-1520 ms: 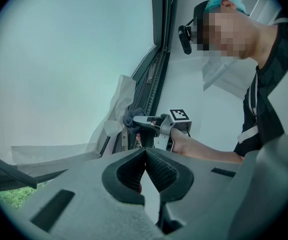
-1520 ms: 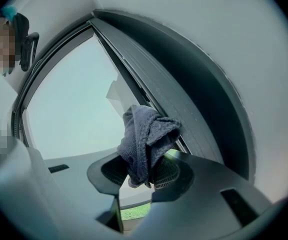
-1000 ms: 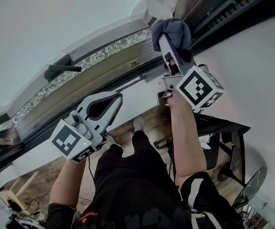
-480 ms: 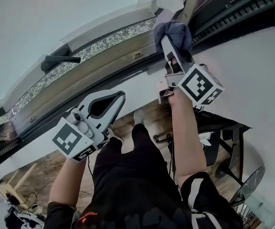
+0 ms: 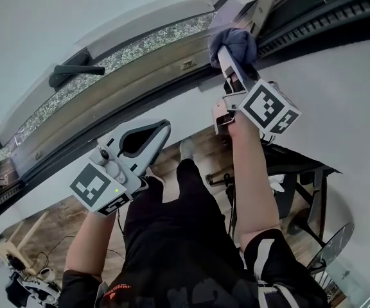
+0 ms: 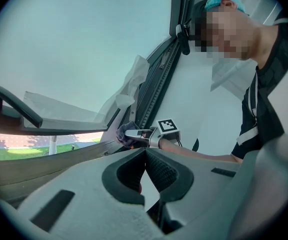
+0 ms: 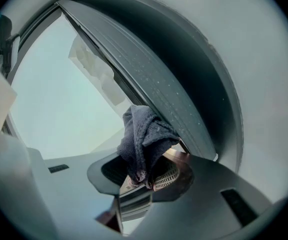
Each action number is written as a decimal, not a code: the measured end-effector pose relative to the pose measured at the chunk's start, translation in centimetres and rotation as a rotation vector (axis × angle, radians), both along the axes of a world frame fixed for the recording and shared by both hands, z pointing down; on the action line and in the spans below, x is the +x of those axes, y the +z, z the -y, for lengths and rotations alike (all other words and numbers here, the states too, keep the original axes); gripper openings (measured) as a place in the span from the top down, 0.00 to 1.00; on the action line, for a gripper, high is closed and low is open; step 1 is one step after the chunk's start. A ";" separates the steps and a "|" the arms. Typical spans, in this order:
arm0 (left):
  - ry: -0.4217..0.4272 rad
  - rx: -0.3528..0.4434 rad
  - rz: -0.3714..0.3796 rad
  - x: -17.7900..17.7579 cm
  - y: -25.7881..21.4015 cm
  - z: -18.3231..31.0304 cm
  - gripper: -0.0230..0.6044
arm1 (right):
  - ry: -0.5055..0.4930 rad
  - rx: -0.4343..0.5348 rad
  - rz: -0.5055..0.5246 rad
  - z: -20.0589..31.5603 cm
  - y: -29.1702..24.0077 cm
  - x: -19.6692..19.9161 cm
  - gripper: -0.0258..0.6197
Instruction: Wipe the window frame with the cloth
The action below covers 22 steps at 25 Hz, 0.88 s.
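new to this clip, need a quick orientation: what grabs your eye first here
The dark cloth bunched in the right gripper, held up at the window frame, top right of the head view. Then the left gripper, shut and empty, lower left below the frame, and the black handle on the frame at left.

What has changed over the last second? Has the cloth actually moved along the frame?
Only slightly. The right gripper seems to have slid the cloth a little along the window frame, away from the corner and toward the handle. Much of the apparent shift is the head camera moving. Nothing was taken or let go: the right gripper stays shut on the cloth, and the left gripper stays shut and empty below the frame.
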<state>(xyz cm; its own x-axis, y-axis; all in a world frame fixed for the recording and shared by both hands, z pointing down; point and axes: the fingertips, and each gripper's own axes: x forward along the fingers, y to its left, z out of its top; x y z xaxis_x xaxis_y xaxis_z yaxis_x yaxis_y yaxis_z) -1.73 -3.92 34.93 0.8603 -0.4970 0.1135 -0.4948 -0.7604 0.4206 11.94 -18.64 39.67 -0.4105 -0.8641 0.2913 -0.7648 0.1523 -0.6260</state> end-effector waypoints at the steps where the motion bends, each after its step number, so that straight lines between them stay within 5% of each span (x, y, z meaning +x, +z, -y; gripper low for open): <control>1: 0.000 -0.001 -0.001 0.0 0.1 0.0 0.93 | -0.001 -0.005 -0.003 0.0 0.3 0.0 0.80; 22: -0.027 -0.007 -0.005 -1.5 0.3 -1.2 0.93 | -0.025 -0.037 -0.038 -1.5 1.9 -1.1 0.80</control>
<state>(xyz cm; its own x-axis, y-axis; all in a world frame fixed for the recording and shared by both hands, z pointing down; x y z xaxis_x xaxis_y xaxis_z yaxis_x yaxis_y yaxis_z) -3.19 -2.68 35.23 0.8470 -0.5195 0.1128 -0.5132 -0.7438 0.4283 10.88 -17.19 41.58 -0.4196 -0.8421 0.3388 -0.7847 0.1489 -0.6017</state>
